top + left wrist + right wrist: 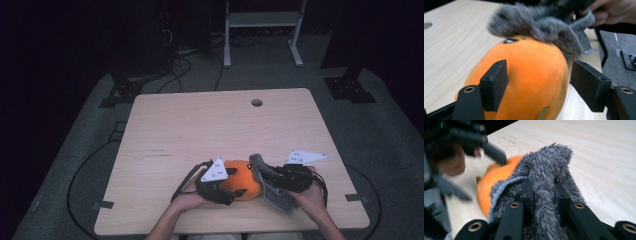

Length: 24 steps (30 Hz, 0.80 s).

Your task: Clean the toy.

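Where grey cloth (544,182) meets orange ball (524,82), right fingers (564,200) around cloth.

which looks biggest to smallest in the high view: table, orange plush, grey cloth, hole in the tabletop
1. table
2. orange plush and grey cloth: look alike, both partly hidden, so unranked
3. hole in the tabletop

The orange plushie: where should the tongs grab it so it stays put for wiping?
Probably across its round middle, coming in level from the person's left side. The orange plushie is plump and soft there, so the left tongs can straddle it. Its top is best left free, since the grey cloth is draped there.
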Tool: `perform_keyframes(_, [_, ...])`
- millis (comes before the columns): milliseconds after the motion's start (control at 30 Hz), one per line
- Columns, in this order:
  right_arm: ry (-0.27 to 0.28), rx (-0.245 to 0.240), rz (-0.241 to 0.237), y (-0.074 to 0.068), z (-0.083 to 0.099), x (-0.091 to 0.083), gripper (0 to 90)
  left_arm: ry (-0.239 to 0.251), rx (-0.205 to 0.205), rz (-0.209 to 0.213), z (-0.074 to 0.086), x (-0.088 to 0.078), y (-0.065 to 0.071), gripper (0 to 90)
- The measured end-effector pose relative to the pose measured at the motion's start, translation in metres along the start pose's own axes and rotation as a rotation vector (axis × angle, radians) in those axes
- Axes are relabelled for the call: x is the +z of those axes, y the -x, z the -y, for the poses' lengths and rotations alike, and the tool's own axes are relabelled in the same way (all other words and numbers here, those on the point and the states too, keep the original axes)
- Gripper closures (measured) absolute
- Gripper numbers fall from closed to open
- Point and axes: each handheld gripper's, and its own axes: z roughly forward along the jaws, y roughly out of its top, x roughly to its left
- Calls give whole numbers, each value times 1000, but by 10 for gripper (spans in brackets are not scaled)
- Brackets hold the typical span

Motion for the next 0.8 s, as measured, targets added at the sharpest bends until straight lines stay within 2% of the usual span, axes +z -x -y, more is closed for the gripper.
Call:
perform_keyframes(67, [1, -2, -17, 1, 6, -4, 735, 12, 8, -15, -4, 0, -2, 258])
perform_keyframes(133, [-5, -7, -35, 0, 10, -7, 734, 16, 3, -8, -10, 2, -7, 231])
perform_keyframes(200, [-12, -13, -51, -2, 11, -8, 734, 26, 19, 2, -15, 4, -11, 228])
perform_keyframes(300, [-17, -16, -68, -2, 12, -10, 732, -37, 42, 1, -21, 13, -19, 235])
perform_keyframes(400, [-6, 13, -90, 0, 15, -13, 731, -114, 4, 61, -20, 26, -26, 235])
perform_keyframes(500, [19, 38, -111, 3, 19, -19, 729, -136, -19, 83, -16, 31, -26, 224])
perform_keyframes(633, [41, 37, -104, 5, 20, -31, 727, -159, -6, 67, -10, 36, -16, 263])
perform_keyframes(800, [98, 75, -70, 14, 23, -50, 725, -155, 16, -4, -8, 37, -9, 444])
